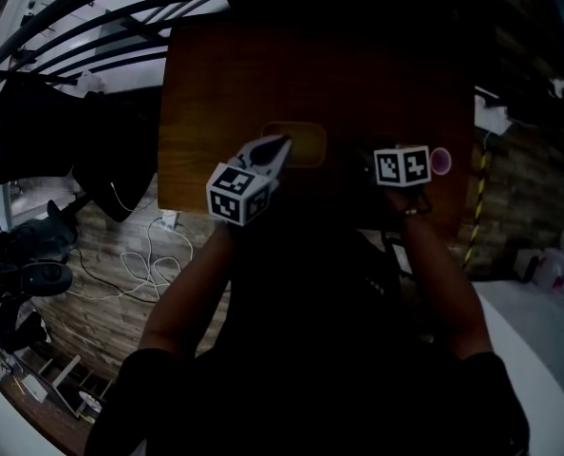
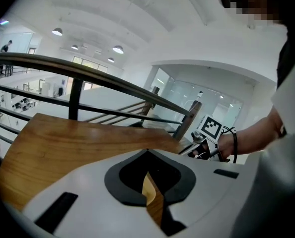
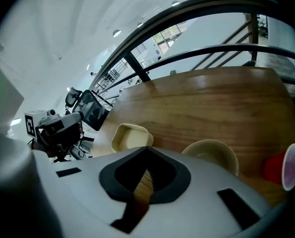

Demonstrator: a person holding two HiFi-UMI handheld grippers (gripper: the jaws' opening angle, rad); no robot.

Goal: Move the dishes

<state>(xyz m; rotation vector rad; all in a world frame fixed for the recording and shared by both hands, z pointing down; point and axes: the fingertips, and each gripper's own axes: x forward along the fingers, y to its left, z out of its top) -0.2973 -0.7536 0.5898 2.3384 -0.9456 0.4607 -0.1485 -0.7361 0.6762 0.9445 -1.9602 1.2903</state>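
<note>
**Operator:** State of my tongs?

**Inspector:** Your left tongs [image 2: 147, 151] are closed. The tips meet and only a thin slit between the pads lets the wood show through. They hold nothing. Your right tongs [image 3: 147, 149] stand the same way, tips together and empty.

**Operator:** And the dishes?

**Inspector:** All of them sit on the wooden table [image 3: 202, 103], and neither of your tongs touches any. The cream square dish [image 3: 130, 137] lies just beyond your right tongs, to the left. In the head view it lies just past the tip of your left tongs. The cream round bowl [image 3: 214, 155] sits to the right of that dish, apart from it and close in front of your right tongs. The red cup [image 3: 281, 170], pale inside, is farther right, near the table's right edge and clear of the bowl.

**Operator:** Where are my hands?

**Inspector:** You hold both tongs over the near part of the table, side by side and apart. The head view is dark, and I cannot make out the round bowl there. A dark railing [image 2: 88, 68] runs beyond the table's far edge.
</note>
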